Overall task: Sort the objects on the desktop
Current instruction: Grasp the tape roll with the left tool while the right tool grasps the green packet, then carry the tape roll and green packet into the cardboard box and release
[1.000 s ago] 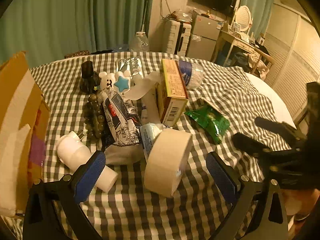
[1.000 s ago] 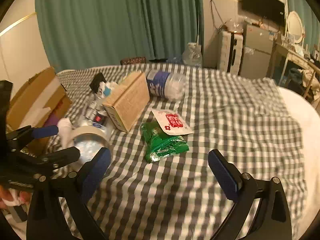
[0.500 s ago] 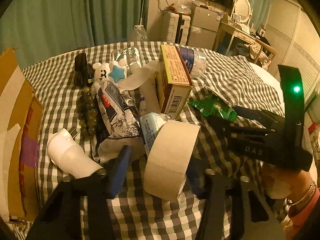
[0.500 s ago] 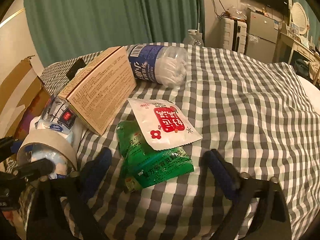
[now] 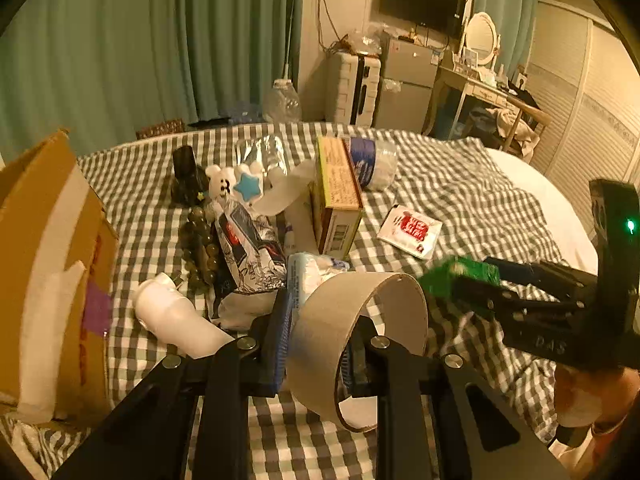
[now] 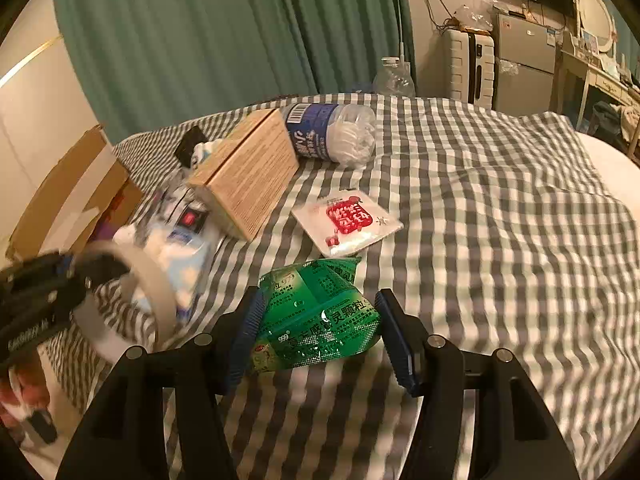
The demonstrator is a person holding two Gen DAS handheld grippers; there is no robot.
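a: so, what's the surface like?

b: a checked grey-and-white cloth (image 6: 480, 208), wrinkled, covering a round bench. at its left edge stands an open cardboard box (image 5: 44, 264).

a: and the room?

b: green curtains (image 6: 224, 40) behind, a tv (image 5: 422, 2) on the wall, a white suitcase (image 5: 352, 88) beside a small grey fridge (image 5: 404, 84), and a dressing table with an oval mirror (image 5: 482, 38) to the right.

a: where are the grippers?

b: the left gripper (image 5: 316, 344) has its fingers pinched on the wall of a tape roll (image 5: 352, 340), one finger outside and one inside the ring, at the near end of the pile. the right gripper (image 6: 324, 332) has its fingers closed on a green packet (image 6: 316, 320), which looks lifted just above the cloth.

a: the pile itself?

b: a tall carton (image 5: 336, 204) lies against a water bottle (image 5: 372, 164); left of it are a printed pouch (image 5: 248, 252), a string of beads (image 5: 198, 240), a white plug (image 5: 176, 320), a bear-and-star toy (image 5: 236, 186) and a dark bottle (image 5: 186, 176). a white sachet (image 6: 348, 220) with red print lies flat, apart from the carton and just beyond the green packet.
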